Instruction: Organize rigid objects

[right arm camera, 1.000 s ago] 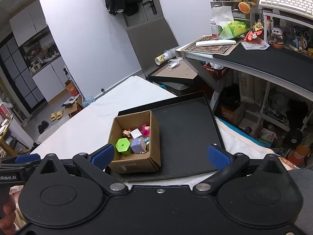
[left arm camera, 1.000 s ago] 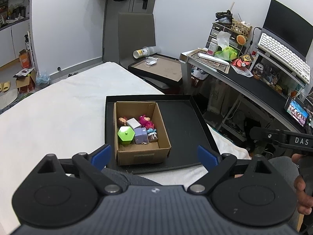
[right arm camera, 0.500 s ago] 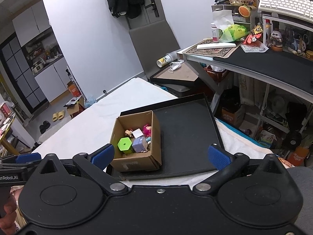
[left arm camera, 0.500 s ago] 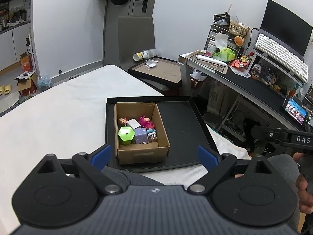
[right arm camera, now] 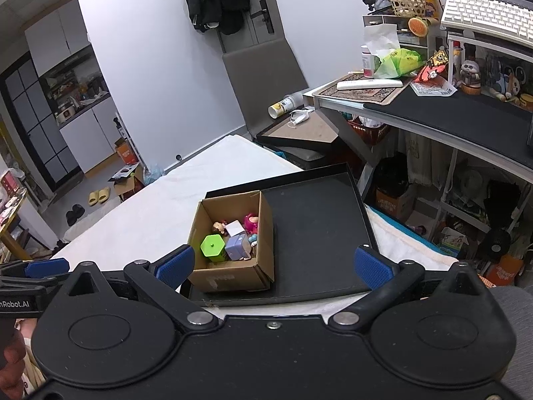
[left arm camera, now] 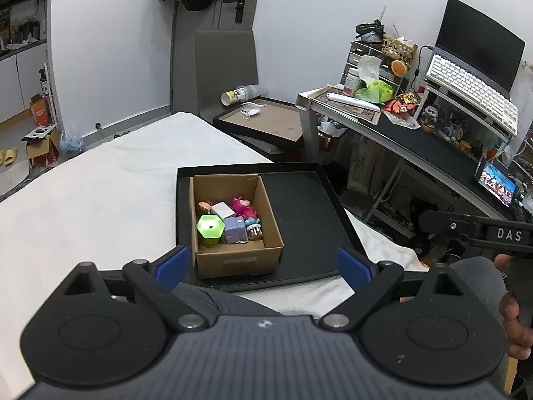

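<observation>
A brown cardboard box (left arm camera: pixel 233 260) (right arm camera: pixel 230 278) stands on the left half of a black tray (left arm camera: pixel 309 220) (right arm camera: pixel 319 220). Inside it lie a green hexagonal block (left arm camera: pixel 210 228) (right arm camera: pixel 213 246), a lilac cube (left arm camera: pixel 235 230) (right arm camera: pixel 237 246), a white block (left arm camera: pixel 223 210), a pink figure (left arm camera: pixel 243 206) (right arm camera: pixel 250 222) and other small toys. My left gripper (left arm camera: pixel 263 265) hangs open above the tray's near edge, holding nothing. My right gripper (right arm camera: pixel 271 265) is open too, at about the same distance, with the box seen beside its left finger.
The tray rests on a white bed (left arm camera: pixel 100 193). A cluttered desk (left arm camera: pixel 416 133) with a keyboard (left arm camera: pixel 473 90) stands to the right. A second tray (left arm camera: pixel 263 121) and a grey chair (left arm camera: pixel 226 66) lie behind. A person's knees show under both grippers.
Both grippers have lifted and drawn back slightly, so the box and tray sit a little lower and smaller in view. Nothing was grasped or released.
</observation>
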`<state>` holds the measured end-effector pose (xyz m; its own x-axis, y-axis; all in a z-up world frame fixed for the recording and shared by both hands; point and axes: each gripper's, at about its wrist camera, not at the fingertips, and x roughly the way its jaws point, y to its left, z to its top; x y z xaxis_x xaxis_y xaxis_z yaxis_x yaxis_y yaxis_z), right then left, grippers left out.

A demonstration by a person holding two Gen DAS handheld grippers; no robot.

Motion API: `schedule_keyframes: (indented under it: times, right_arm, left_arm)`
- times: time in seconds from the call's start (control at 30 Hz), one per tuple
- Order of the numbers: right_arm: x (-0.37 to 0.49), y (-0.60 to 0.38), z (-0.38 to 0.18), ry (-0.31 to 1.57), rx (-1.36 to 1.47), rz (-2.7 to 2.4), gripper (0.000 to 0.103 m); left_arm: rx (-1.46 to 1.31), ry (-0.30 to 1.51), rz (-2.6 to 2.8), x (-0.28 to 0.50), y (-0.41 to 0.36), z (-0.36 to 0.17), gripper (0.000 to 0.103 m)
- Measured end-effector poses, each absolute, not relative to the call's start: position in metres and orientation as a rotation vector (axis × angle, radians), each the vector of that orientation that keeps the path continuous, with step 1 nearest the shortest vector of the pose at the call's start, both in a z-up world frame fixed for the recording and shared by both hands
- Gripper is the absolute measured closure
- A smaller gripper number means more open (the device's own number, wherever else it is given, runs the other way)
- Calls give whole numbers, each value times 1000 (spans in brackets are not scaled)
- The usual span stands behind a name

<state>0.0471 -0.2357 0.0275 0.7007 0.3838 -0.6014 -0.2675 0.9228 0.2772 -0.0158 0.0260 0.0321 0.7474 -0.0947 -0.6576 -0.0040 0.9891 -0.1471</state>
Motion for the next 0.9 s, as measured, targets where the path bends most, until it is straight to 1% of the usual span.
schedule_keyframes:
  times: [0.9]
  right_arm:
    - [40, -231, 30, 681, 147, 356, 0]
  left_arm:
    - [-125, 701, -49, -25, 24, 38, 9]
